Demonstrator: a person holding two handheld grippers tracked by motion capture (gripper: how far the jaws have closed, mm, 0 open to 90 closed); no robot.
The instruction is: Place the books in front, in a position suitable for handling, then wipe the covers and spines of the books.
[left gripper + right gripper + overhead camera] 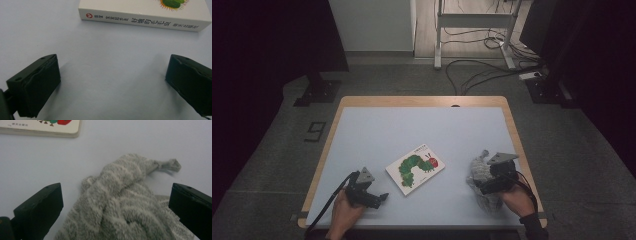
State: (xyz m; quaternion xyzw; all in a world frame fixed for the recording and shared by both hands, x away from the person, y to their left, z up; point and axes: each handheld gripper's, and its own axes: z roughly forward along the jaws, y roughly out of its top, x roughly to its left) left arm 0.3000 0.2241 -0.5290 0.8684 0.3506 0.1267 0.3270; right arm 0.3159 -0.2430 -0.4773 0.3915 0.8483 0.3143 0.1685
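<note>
High view: pale blue table (377,135) with wooden rim, grey floor, cables (472,75) behind, dark surroundings. Picture book (415,168) flat at centre front; left gripper (379,198) near its left, right gripper (477,189) over grey towel (482,172).

Left gripper view: jaws spread wide, empty; book spine (142,21) ahead, cover cropped.

Right gripper view: jaws parted astride crumpled towel (120,202), not clamping; book corner (50,127) cropped.

On table (362,125): one picture book (415,168), one grey towel (480,172), two grippers, left (382,198), right (484,189).
</note>
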